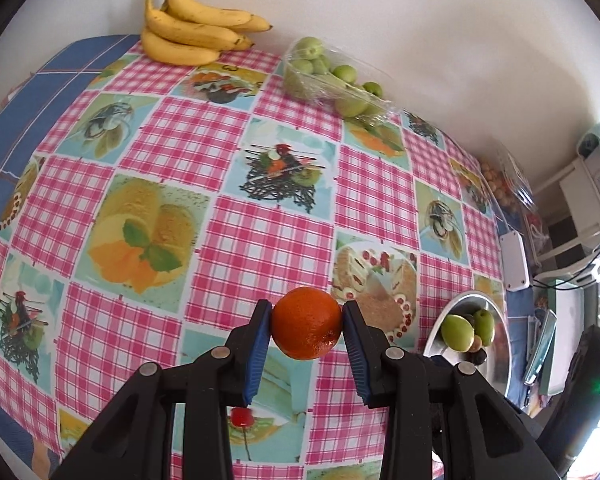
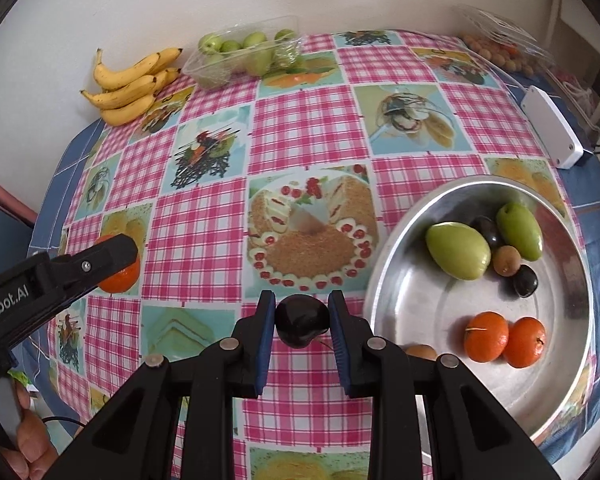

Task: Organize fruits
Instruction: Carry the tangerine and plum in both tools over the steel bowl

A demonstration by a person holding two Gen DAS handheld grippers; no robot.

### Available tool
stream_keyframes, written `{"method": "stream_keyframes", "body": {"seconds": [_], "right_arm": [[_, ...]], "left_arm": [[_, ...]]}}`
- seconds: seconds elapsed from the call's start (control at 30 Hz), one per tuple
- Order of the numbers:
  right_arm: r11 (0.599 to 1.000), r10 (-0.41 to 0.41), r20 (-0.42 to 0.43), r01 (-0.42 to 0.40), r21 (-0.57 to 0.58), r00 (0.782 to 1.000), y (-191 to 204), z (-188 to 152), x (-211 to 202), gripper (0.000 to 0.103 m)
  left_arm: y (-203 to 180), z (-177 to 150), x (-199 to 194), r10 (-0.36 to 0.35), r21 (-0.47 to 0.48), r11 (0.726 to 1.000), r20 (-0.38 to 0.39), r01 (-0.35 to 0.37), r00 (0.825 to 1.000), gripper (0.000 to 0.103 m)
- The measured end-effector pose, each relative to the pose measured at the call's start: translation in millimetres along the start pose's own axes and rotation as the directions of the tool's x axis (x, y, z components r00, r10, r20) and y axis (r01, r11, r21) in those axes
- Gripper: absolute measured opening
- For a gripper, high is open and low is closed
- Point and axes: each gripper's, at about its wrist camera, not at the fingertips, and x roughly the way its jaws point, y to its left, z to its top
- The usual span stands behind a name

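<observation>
On the checked tablecloth [image 1: 188, 132], left gripper [image 1: 306, 322] jaws clamp an orange [image 1: 306, 323]; right gripper [image 2: 302, 320] jaws (own view only) clamp a dark plum [image 2: 301, 320].

White letters are showing on the side of the left gripper [image 2: 112, 264] in the right wrist view, and they are reading "nRobot.AI". The start of the word is getting cut off at the picture's edge, so the whole name is not showing. No other words or numbers are showing clearly enough to read anywhere else.
</observation>
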Motion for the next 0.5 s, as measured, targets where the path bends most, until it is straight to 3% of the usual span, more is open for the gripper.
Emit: {"method": "stream_keyframes", "body": {"seconds": [0.5], "right_arm": [[0.983, -0.027, 0.016, 0.023, 0.182, 1.0, -73, 1, -18, 0.028]], "left_arm": [[-64, -25, 12, 0.0, 0.156, 0.988, -0.03, 0.005, 1.0, 0.038]]}}
